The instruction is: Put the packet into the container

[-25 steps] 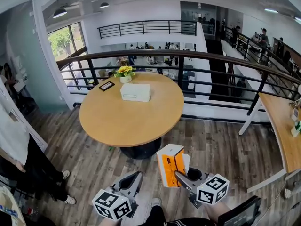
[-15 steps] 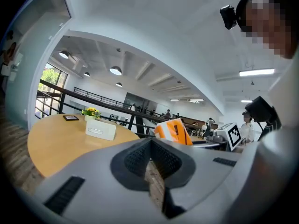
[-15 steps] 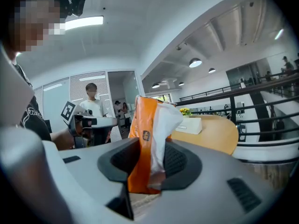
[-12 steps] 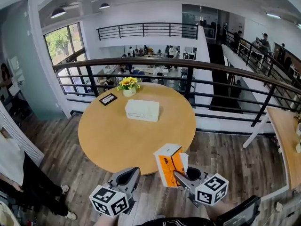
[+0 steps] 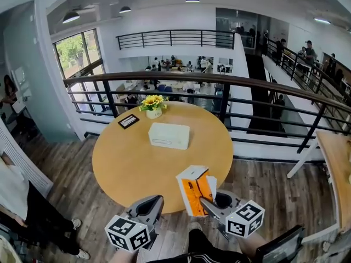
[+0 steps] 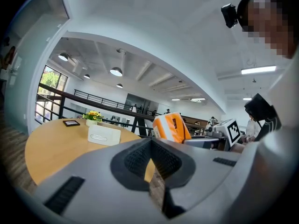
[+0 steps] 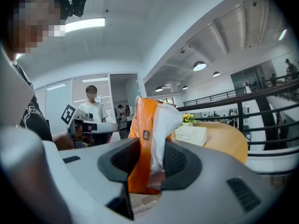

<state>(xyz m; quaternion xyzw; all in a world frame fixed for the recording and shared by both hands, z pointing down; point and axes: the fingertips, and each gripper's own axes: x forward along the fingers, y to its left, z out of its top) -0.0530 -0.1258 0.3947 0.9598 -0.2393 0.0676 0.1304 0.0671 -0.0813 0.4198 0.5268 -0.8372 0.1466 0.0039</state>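
Observation:
An orange and white packet (image 5: 194,190) stands upright in my right gripper (image 5: 204,200), over the near edge of the round wooden table (image 5: 126,163). In the right gripper view the jaws of that gripper (image 7: 148,148) press on the lower part of the packet (image 7: 149,125). The container, a white closed box (image 5: 169,136), sits at the far middle of the table, well beyond both grippers; the same box (image 7: 190,135) shows ahead and to the right in the right gripper view. My left gripper (image 5: 151,206) is beside the right one, shut and empty, with its pads (image 6: 140,155) meeting.
A pot of yellow flowers (image 5: 153,106) and a black card (image 5: 128,121) stand at the table's far left. A dark railing (image 5: 230,92) runs behind the table. A person (image 5: 16,196) stands at the left. Another wooden tabletop (image 5: 335,169) lies at the right.
Both grippers have moved forward together to the table's near edge. The packet stays in the right gripper, and the box looks nearer.

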